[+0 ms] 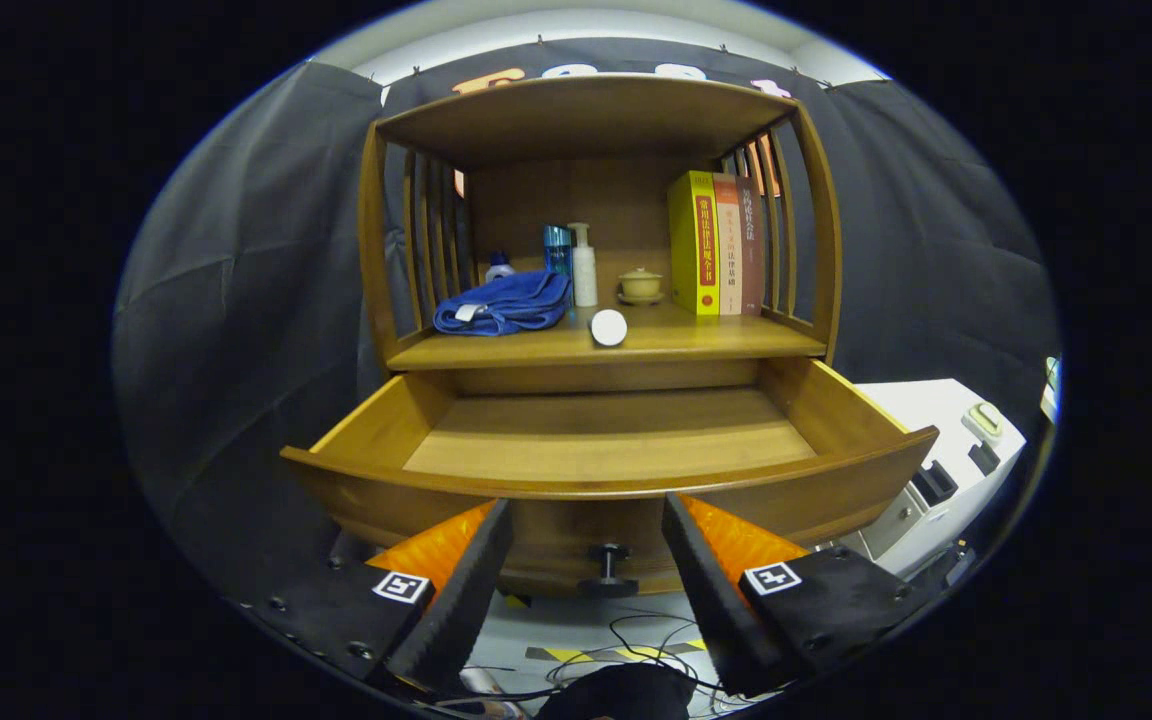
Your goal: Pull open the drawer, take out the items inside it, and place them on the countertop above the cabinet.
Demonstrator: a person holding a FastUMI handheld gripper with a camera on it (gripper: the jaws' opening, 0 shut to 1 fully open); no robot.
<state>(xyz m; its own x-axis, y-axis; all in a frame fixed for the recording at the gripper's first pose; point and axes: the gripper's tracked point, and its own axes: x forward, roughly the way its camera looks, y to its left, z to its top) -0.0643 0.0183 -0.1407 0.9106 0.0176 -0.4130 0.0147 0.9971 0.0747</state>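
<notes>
Black cloth walls the booth behind a wooden cabinet (596, 250) with slatted sides.

Gripper view: the drawer (606, 450) is pulled fully out, its floor bare wood, its knob (608, 570) on the front panel. The gripper (586, 570) sits wide apart, holding nothing; the knob lies between the fingers, untouched by either.

Countertop (696, 340) above the drawer: a blue towel (506, 303) is heaped at the left side. Behind it stand a small bottle (499, 266), a blue can (557, 250) and a white pump bottle (584, 265), close together. A white cylinder (608, 327) lies near the front edge, about centre, its round end facing the camera. A small lidded cup (641, 285) on a saucer sits toward the back, just left of the books (716, 245), which stand upright against the right slats.

A white appliance (946, 470) stands to the right of the drawer. Cables (636, 640) lie on the floor below.
</notes>
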